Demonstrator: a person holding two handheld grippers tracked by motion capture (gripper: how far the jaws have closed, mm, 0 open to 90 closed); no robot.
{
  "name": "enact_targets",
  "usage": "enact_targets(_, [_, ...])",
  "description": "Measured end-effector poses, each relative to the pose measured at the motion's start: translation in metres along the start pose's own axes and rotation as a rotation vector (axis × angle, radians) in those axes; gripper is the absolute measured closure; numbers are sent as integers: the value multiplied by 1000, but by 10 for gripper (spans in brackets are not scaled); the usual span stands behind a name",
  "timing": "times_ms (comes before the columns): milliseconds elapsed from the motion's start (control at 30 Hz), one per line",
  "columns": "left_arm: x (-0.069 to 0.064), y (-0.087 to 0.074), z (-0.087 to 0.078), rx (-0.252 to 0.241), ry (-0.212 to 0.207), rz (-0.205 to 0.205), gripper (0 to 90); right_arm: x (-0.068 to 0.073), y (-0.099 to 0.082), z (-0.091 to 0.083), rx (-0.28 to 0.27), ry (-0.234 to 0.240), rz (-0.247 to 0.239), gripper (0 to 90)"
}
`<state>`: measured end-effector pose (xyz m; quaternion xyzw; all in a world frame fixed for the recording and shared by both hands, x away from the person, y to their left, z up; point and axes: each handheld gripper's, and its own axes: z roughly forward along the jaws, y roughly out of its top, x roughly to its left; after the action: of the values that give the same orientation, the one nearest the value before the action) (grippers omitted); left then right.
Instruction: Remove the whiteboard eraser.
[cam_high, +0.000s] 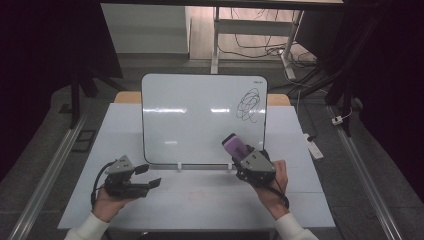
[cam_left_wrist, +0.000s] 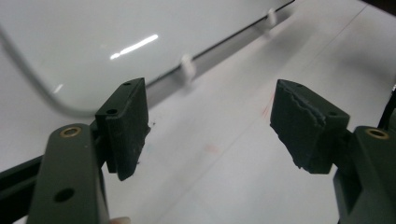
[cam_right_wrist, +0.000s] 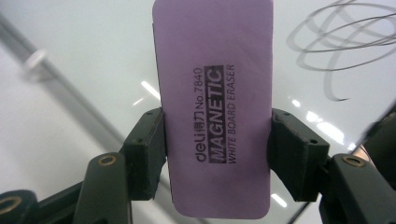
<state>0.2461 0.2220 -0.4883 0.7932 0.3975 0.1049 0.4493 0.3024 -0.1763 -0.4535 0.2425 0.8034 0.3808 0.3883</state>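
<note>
A whiteboard (cam_high: 200, 117) stands propped on the white table (cam_high: 200, 200), with a black scribble (cam_high: 249, 105) at its upper right. My right gripper (cam_high: 239, 152) is shut on a purple magnetic whiteboard eraser (cam_right_wrist: 212, 107), held in front of the board's lower right part, below the scribble (cam_right_wrist: 341, 42). The eraser (cam_high: 235, 145) sticks up and to the left out of the jaws. My left gripper (cam_high: 150, 176) hovers low over the table near the board's lower left corner (cam_left_wrist: 70, 107). Its jaws stand open with nothing between them, only bare table.
Two small white clips (cam_high: 179, 166) hold the board's bottom edge. Faint red marks (cam_left_wrist: 210, 148) stain the table in front of the board. Beyond the table are desk legs and cables (cam_high: 260, 47) on the floor, and metal rails (cam_high: 47, 175) run along both sides.
</note>
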Motion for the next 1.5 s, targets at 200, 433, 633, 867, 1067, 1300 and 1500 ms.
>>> enact_targets(200, [4,-19,-13,14,39,-1,286,-28,17,12,3,-28,50,397])
enact_targets(433, [12,-27,-13,20,51,-21,286,-55,33,33,49,-44,77,397])
enact_targets(633, [17,-30,-15,18,56,-33,287,-62,41,46,78,-49,71,398])
enact_targets(867, [19,-31,-14,20,52,-41,288,-60,46,52,84,-46,53,398])
enact_targets(1067, [19,-31,-13,20,48,-43,289,-61,47,55,90,-37,50,399])
enact_targets(1300, [21,-31,-12,20,50,-53,289,-79,57,58,89,-64,79,399])
enact_targets(1500, [23,-32,-13,17,52,-64,291,-105,66,60,82,-112,121,400])
